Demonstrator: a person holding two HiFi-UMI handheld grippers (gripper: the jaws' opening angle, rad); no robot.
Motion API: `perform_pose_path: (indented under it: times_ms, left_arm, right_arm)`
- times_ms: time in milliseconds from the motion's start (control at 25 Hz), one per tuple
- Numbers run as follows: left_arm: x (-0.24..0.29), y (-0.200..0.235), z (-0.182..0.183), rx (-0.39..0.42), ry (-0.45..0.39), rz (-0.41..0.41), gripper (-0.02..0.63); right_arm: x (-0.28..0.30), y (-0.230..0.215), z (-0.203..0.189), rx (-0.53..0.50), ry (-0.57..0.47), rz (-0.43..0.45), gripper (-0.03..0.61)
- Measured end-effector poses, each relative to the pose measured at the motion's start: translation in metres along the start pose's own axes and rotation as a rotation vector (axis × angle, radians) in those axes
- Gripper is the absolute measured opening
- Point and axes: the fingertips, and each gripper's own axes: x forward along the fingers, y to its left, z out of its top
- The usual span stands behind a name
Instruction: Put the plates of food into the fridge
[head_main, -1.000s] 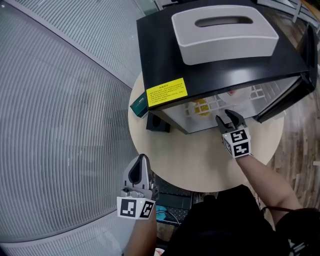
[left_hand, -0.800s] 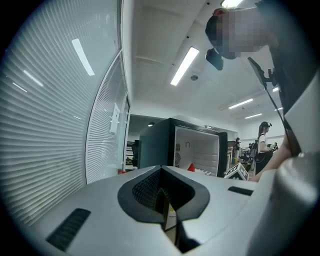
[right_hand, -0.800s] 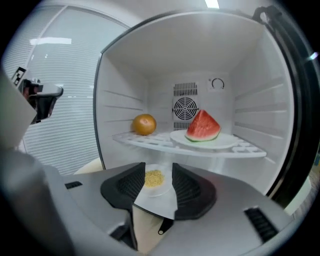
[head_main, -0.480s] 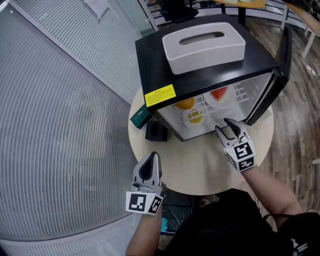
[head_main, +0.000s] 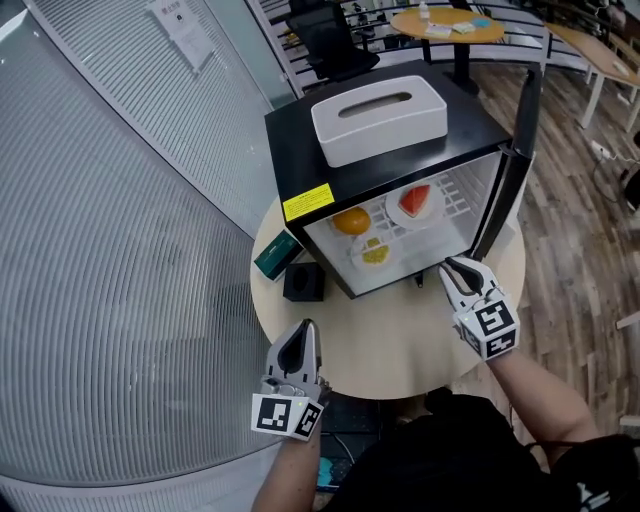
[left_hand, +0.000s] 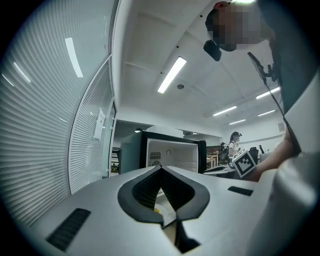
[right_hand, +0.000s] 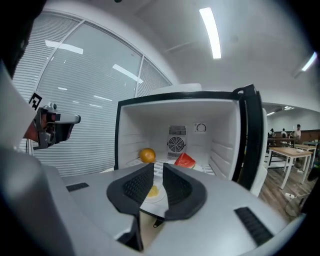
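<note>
The black mini fridge (head_main: 300, 150) stands on the round table (head_main: 400, 335) with its door (head_main: 510, 175) swung open to the right. On its white shelf lie an orange (head_main: 351, 220), a plate with a watermelon slice (head_main: 415, 200) and a plate with yellow food (head_main: 373, 252). My right gripper (head_main: 452, 268) hovers just in front of the opening, its jaws closing with nothing between them. The right gripper view shows the orange (right_hand: 147, 155), the watermelon (right_hand: 185, 161) and the yellow food plate (right_hand: 152, 192) beyond that gripper (right_hand: 158, 167). My left gripper (head_main: 300, 335) is shut and empty at the table's near-left edge.
A grey tissue box (head_main: 378, 118) sits on the fridge top. A green box (head_main: 277, 255) and a small black cube (head_main: 303, 283) lie on the table left of the fridge. A ribbed glass wall curves along the left. Wooden floor, a chair and tables lie behind.
My right gripper has drawn back from the fridge opening toward me and its jaws have narrowed. The head view has pulled back, showing the food on the shelf. The left gripper has barely moved.
</note>
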Motion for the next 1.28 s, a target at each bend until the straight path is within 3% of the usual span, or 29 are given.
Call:
perform_pose_path:
  times_ms: [760,1000,1280]
  left_arm:
    - [-0.029,-0.029,0.007,0.026,-0.015,-0.045,0.006]
    - [-0.038,-0.027,-0.020,0.021,0.017,-0.022,0.006]
    - [-0.046,-0.020,-0.042,0.027,0.052,0.008,0.006]
  right_arm:
    - [-0.105,-0.004,0.004,0.021,-0.058,-0.039,0.040]
    - [-0.109,0.002,0.002,-0.011,-0.077,-0.003,0.009]
    - [-0.101,0.001,-0.007,0.031,-0.073,0.027,0.006]
